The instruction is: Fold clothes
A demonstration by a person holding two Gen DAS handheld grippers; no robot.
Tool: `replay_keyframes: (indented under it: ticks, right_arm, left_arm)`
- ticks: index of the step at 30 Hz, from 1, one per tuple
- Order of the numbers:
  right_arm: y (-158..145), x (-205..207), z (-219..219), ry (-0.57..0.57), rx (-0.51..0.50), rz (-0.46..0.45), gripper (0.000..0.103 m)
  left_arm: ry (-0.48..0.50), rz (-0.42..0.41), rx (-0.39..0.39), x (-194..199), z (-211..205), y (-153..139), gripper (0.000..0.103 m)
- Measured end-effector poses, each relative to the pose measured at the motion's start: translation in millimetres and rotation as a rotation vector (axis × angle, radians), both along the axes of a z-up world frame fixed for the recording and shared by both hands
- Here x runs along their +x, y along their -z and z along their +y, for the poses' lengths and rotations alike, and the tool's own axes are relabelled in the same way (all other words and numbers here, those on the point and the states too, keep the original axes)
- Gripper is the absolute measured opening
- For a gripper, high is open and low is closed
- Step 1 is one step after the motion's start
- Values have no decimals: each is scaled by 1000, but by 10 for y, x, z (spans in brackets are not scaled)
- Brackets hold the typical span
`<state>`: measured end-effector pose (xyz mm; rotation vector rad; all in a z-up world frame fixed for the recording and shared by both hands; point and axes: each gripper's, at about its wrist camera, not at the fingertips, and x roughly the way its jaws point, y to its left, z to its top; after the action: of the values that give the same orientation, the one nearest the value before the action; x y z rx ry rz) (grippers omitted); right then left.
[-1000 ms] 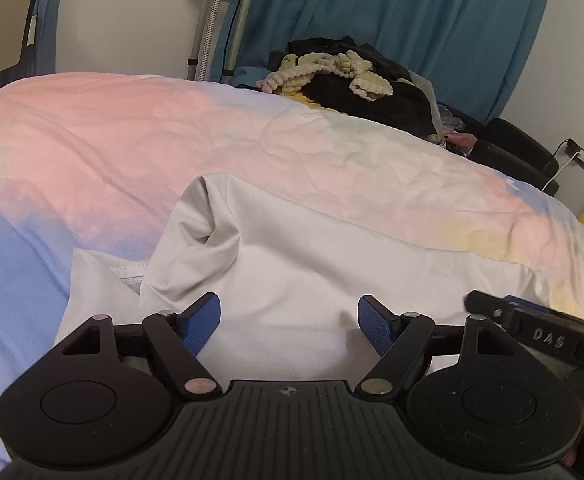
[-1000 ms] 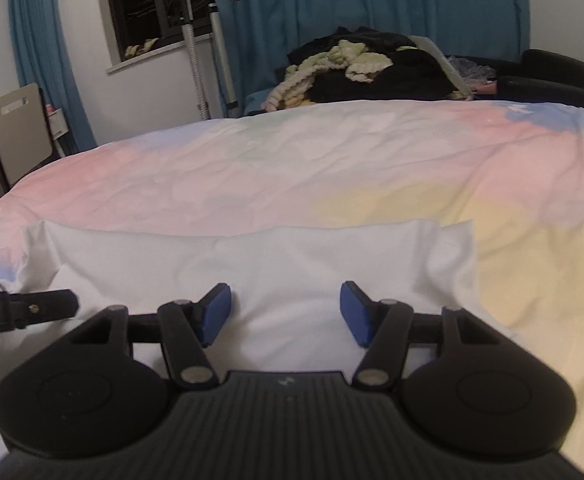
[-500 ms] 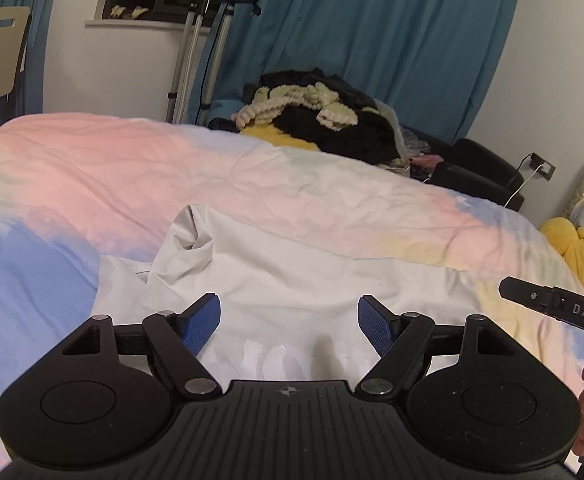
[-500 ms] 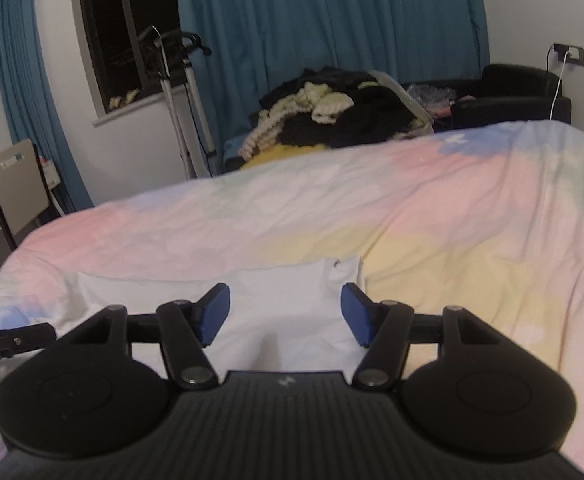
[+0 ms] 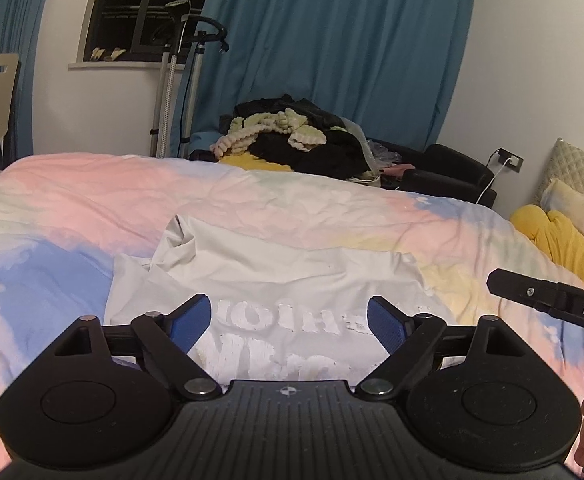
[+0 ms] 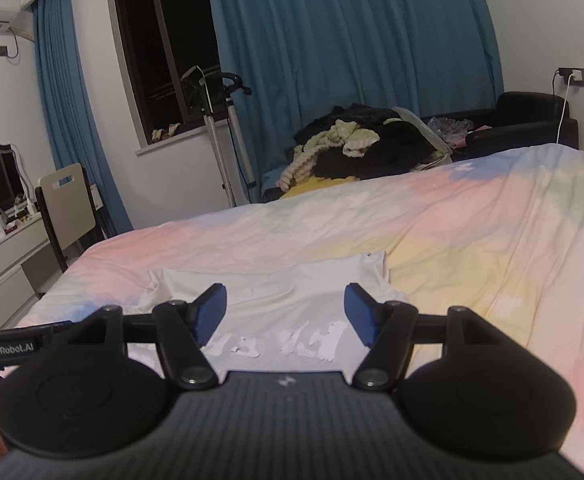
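Observation:
A pale grey T-shirt (image 5: 276,268) with white lettering lies partly folded on the pastel bedspread (image 5: 92,200), one corner bunched up at its far left. My left gripper (image 5: 290,322) hovers over its near edge; its jaws are opening and hold nothing. In the right wrist view the same shirt (image 6: 292,280) lies ahead. My right gripper (image 6: 285,312) hangs above it with its jaws opening, nothing between the blue pads. The right gripper's black body (image 5: 548,300) shows at the right edge of the left wrist view.
A heap of dark and cream clothes (image 5: 292,140) sits beyond the bed's far edge, before blue curtains (image 5: 332,40). A yellow garment (image 5: 564,240) and pillows lie at the right. A chair (image 6: 68,204) and dresser (image 6: 4,256) stand at the left, a garment steamer (image 6: 216,128) by the window.
Both grippers have drawn back and risen from the shirt, so more of the room shows. The shirt's lettering has come into view. Both pairs of jaws stand a little wider.

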<state>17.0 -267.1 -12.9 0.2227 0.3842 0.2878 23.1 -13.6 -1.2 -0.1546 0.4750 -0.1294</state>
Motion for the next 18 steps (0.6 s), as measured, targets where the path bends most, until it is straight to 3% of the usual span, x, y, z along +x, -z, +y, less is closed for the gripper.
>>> replay_keyframes:
  ticks: [4, 8, 11, 14, 18]
  right_arm:
    - [19, -95, 33, -17, -11, -13, 68]
    - [54, -76, 53, 14, -17, -23, 88]
    - [96, -16, 54, 38, -40, -24, 89]
    - [150, 41, 46, 34, -54, -22, 102]
    - [139, 66, 15, 18, -36, -54, 103]
  left_arm:
    - [-13, -34, 4, -114, 10, -10, 95]
    - [-34, -39, 9, -96, 13, 25, 101]
    - [-49, -36, 19, -25, -9, 53, 103]
    - [-57, -41, 47, 9, -51, 79, 103]
    - [-33, -54, 64, 17, -85, 96, 103]
